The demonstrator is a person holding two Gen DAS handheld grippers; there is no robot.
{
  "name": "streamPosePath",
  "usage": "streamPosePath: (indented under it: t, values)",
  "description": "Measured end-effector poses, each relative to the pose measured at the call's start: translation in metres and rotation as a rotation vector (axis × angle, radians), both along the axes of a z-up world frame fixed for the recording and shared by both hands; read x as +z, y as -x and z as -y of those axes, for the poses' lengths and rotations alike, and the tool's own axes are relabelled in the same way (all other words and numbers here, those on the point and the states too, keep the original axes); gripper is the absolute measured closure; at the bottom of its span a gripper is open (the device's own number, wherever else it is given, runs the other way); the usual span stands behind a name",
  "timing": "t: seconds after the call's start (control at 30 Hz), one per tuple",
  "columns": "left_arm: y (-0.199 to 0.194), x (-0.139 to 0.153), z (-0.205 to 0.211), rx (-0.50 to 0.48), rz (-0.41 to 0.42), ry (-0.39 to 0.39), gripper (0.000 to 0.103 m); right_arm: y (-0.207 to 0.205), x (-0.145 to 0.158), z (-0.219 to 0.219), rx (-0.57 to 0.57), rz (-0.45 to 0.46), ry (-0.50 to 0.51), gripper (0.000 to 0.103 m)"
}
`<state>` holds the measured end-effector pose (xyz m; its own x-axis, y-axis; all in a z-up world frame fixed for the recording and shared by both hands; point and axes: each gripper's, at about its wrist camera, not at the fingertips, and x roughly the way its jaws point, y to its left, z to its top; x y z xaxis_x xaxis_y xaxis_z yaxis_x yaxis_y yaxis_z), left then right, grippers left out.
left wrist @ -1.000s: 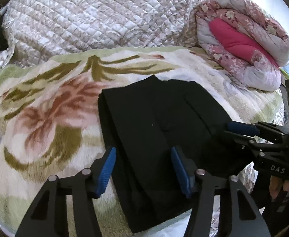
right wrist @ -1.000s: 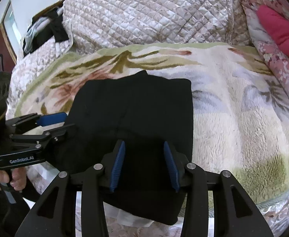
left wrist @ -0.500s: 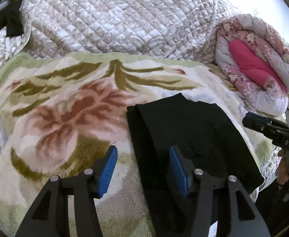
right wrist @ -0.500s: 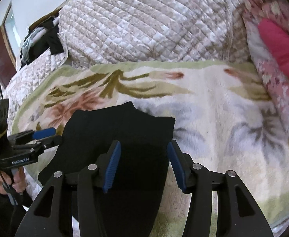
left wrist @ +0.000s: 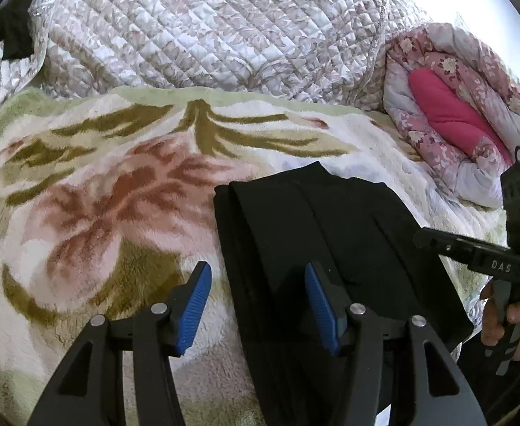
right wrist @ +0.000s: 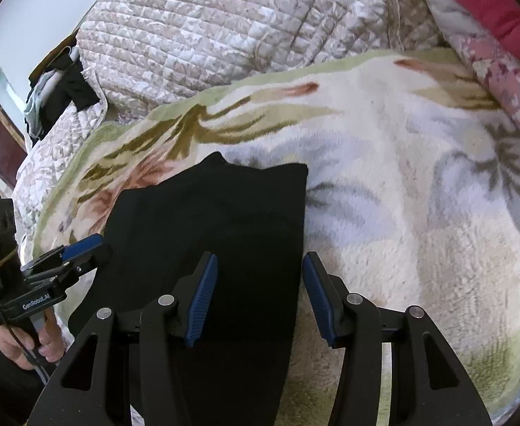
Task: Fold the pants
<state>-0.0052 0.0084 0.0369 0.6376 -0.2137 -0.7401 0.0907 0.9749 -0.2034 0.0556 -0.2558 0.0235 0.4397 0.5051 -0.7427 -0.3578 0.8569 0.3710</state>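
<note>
Black pants [left wrist: 316, 234] lie folded in a flat stack on a floral fleece blanket [left wrist: 100, 206] at the near edge of the bed. My left gripper [left wrist: 258, 300] is open and empty, straddling the stack's left edge. My right gripper [right wrist: 260, 296] is open and empty over the stack's right edge; the pants [right wrist: 217, 220] fill the middle of that view. Each gripper shows in the other's view: the right one [left wrist: 437, 243] beside the pants' right side, the left one [right wrist: 82, 252] at their left side.
A quilted beige bedspread [left wrist: 206, 35] is heaped behind the blanket. A rolled pink floral duvet [left wrist: 455, 117] lies at the right. Dark clothes [right wrist: 64, 88] hang at the far left. The blanket [right wrist: 419, 195] spreads to the right of the pants.
Both grippers have pulled back and apart from the middle of the pants to their outer edges. The pants lie as before.
</note>
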Motion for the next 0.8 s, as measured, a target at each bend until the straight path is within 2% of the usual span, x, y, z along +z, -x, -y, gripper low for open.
streamPosePath:
  t: [0.3, 0.43, 0.53, 0.6, 0.63, 0.67, 0.7, 0.73, 0.8]
  values:
    - [-0.003, -0.004, -0.003, -0.006, -0.011, 0.068, 0.045, -0.003, -0.005, 0.0, -0.012, -0.024, -0.022, 0.052]
    - [-0.007, -0.017, -0.012, 0.001, -0.058, 0.167, 0.038, -0.003, -0.009, 0.003, -0.018, -0.054, -0.062, 0.052]
    - [-0.012, -0.022, -0.014, 0.003, -0.062, 0.212, 0.036, -0.003, -0.011, 0.004, -0.004, -0.079, -0.098, 0.051]
    - [-0.016, -0.023, -0.01, -0.002, -0.054, 0.216, 0.035, -0.005, -0.012, 0.003, -0.002, -0.086, -0.101, 0.052]
    - [-0.018, -0.023, -0.008, -0.006, -0.049, 0.213, 0.036, -0.008, -0.012, 0.002, -0.005, -0.09, -0.101, 0.057]
    - [-0.02, -0.022, -0.005, -0.009, -0.048, 0.213, 0.04, -0.01, -0.012, 0.0, -0.006, -0.09, -0.095, 0.068]
    - [-0.021, -0.021, -0.004, -0.01, -0.047, 0.217, 0.047, -0.012, -0.012, -0.001, -0.007, -0.093, -0.099, 0.074]
    - [-0.022, -0.02, -0.004, -0.007, -0.048, 0.224, 0.05, -0.013, -0.011, -0.001, -0.01, -0.102, -0.121, 0.082]
    - [-0.02, -0.015, -0.003, -0.006, -0.037, 0.22, 0.067, -0.009, -0.005, -0.001, -0.007, -0.087, -0.14, 0.084]
